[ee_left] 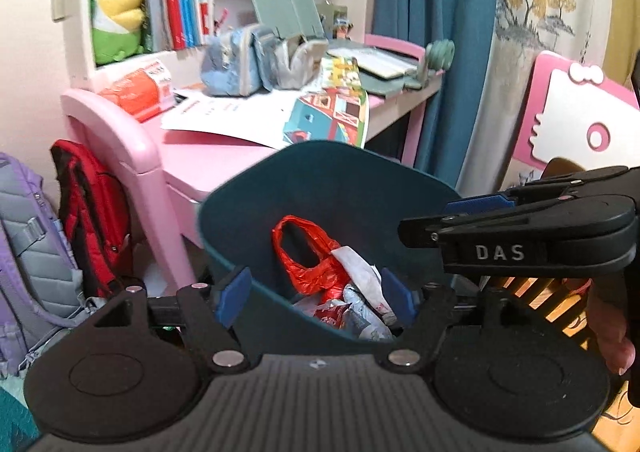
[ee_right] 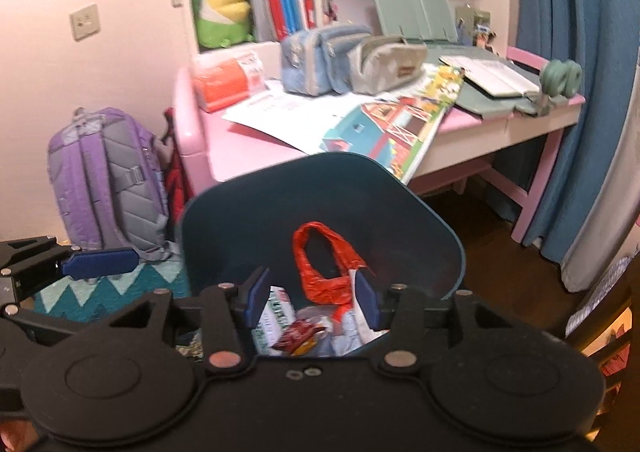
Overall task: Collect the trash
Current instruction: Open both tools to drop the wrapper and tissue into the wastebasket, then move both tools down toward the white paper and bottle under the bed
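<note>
A dark teal trash bin (ee_left: 320, 179) stands on the floor in front of the pink desk. Inside it lie a crumpled red plastic bag (ee_left: 308, 260) and several wrappers (ee_left: 360, 304). My left gripper (ee_left: 315, 296) hovers over the bin's near rim, open, with nothing pinched between its blue pads. The right wrist view shows the same bin (ee_right: 320, 187), red bag (ee_right: 328, 272) and wrappers (ee_right: 296, 334). My right gripper (ee_right: 311, 298) is open above them, its jaws empty. The left gripper's blue pad (ee_right: 100, 262) shows at the left edge.
The pink desk (ee_right: 256, 147) behind the bin carries papers, a picture book (ee_right: 384, 131) overhanging its edge, pencil cases and an orange pack. A purple backpack (ee_right: 104, 179) and a red bag (ee_left: 88, 211) lean at the left. Blue curtain (ee_right: 580, 131) and a pink chair (ee_left: 568, 115) stand to the right.
</note>
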`<state>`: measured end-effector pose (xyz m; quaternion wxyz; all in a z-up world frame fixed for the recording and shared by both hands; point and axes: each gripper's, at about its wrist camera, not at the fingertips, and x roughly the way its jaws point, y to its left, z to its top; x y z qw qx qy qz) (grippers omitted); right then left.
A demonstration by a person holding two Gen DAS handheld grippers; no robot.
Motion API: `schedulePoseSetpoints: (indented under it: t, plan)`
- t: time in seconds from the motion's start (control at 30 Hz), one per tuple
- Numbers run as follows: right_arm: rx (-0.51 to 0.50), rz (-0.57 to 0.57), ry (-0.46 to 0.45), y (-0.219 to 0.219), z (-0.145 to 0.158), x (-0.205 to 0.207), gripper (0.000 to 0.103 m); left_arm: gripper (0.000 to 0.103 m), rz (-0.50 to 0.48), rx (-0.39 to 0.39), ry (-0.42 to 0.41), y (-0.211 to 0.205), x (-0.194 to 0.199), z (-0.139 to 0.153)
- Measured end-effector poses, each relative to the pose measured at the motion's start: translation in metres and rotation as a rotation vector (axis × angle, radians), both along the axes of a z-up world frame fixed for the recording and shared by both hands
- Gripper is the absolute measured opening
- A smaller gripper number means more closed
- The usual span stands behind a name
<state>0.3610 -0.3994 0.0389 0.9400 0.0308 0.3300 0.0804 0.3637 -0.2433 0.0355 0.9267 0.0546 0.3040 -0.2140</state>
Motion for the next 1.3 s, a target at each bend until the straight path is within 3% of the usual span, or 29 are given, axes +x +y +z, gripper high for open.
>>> schedulePoseSetpoints:
  t: [0.13, 0.37, 0.6, 0.7, 0.97, 1.3]
  plan:
    - [-0.004, 0.043, -0.017, 0.017, 0.011, -0.022, 0.05, 0.081, 0.028, -0.026, -0.026, 0.026, -0.024, 0.012]
    - [-0.026, 0.163, -0.033, 0.065, 0.016, -0.06, 0.055, 0.082, 0.096, -0.092, -0.044, 0.087, -0.068, 0.022]
    - [-0.026, 0.307, -0.007, 0.13, -0.003, -0.085, 0.057, 0.099, 0.207, -0.109, -0.075, 0.157, -0.113, 0.019]
    - [-0.025, 0.378, 0.014, 0.162, -0.02, -0.09, 0.057, 0.1, 0.254, -0.111, -0.083, 0.186, -0.13, 0.013]
    - [-0.011, 0.529, 0.084, 0.247, -0.083, -0.088, 0.058, 0.102, 0.403, -0.154, -0.032, 0.271, -0.155, -0.035]
    - [-0.072, 0.583, 0.197, 0.336, -0.2, -0.072, 0.058, 0.103, 0.567, -0.194, -0.003, 0.376, -0.171, -0.138]
